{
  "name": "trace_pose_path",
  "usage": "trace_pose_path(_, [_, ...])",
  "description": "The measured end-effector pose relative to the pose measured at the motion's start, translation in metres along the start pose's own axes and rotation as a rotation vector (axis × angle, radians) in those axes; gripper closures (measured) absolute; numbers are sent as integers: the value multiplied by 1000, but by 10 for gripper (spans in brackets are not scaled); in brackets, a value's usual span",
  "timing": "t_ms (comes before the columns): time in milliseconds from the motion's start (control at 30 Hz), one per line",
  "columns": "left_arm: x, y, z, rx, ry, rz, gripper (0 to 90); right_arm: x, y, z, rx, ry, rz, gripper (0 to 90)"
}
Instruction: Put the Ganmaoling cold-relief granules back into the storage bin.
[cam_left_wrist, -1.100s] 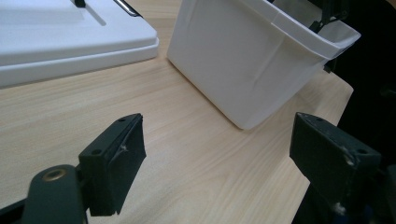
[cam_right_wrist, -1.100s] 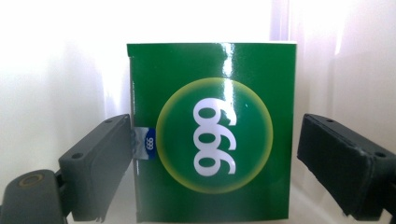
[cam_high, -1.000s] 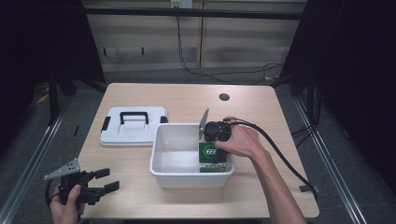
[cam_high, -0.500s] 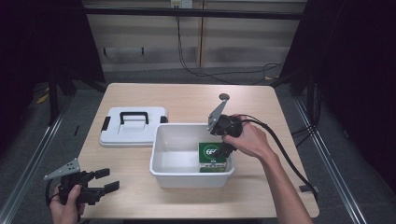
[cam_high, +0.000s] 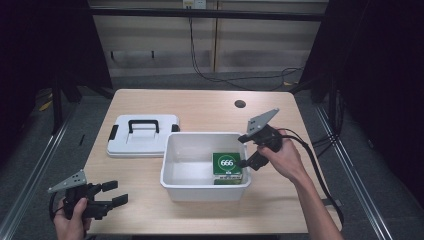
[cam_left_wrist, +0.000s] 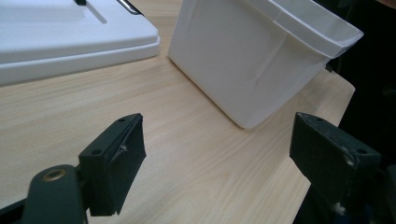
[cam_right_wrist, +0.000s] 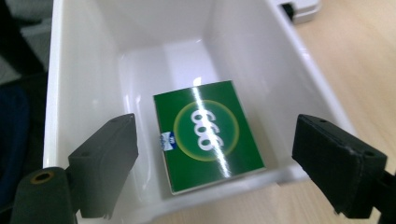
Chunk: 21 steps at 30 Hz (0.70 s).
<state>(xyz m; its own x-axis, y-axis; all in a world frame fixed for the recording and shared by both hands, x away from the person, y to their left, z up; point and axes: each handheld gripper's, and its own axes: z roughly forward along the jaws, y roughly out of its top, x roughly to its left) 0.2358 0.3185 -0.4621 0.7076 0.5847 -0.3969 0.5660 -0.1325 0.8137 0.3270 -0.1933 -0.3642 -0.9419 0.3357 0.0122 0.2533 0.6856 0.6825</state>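
Note:
A green box marked 666 (cam_high: 227, 164) (cam_right_wrist: 209, 133) lies flat on the floor of a white plastic bin (cam_high: 172, 155) (cam_right_wrist: 74, 51), near its right end. My right gripper (cam_high: 244, 151) (cam_right_wrist: 215, 161) hovers over the bin's right rim, open, with the green box below and between its jaws, apart from them. At the table's front left corner my left gripper (cam_high: 114, 193) (cam_left_wrist: 217, 156) stands open and empty just above the wood, pointing toward the bin's outer wall (cam_left_wrist: 243, 60).
The bin's white lid (cam_high: 142, 134) (cam_left_wrist: 65, 37) with a black handle lies flat left of the bin. A round cable hole (cam_high: 240, 104) sits at the table's back right. Cables trail from the right gripper off the table's right edge.
My right gripper has let go of the green box, which now lies in the bin, and has risen and drawn back to the right. The left gripper has not moved.

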Motion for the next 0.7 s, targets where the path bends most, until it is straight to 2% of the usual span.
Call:
trace_pose_path(33, [0,0,0,0,0,0,182,0,0,0,0,0,0,134])
trace_pose_path(67, [0,0,0,2,1,-2,182,0,-9,-10,-52,-22,17,138])
trace_pose_path(333, [0,0,0,3,2,0,182,10,-46,-31,-140,-129,93,133])
trace_pose_path(433, [0,0,0,3,1,1,182,14,-56,-36,-163,-144,114,134])
trace_pose_path(500, [0,0,0,1,2,-3,182,19,-70,-42,-157,-199,150,133])
trace_pose_path(633, [0,0,0,2,4,-1,182,25,-84,-48,-186,-226,185,131])
trace_pose_path(700, [0,0,1,3,6,0,182,32,-99,-53,-205,-253,217,133])
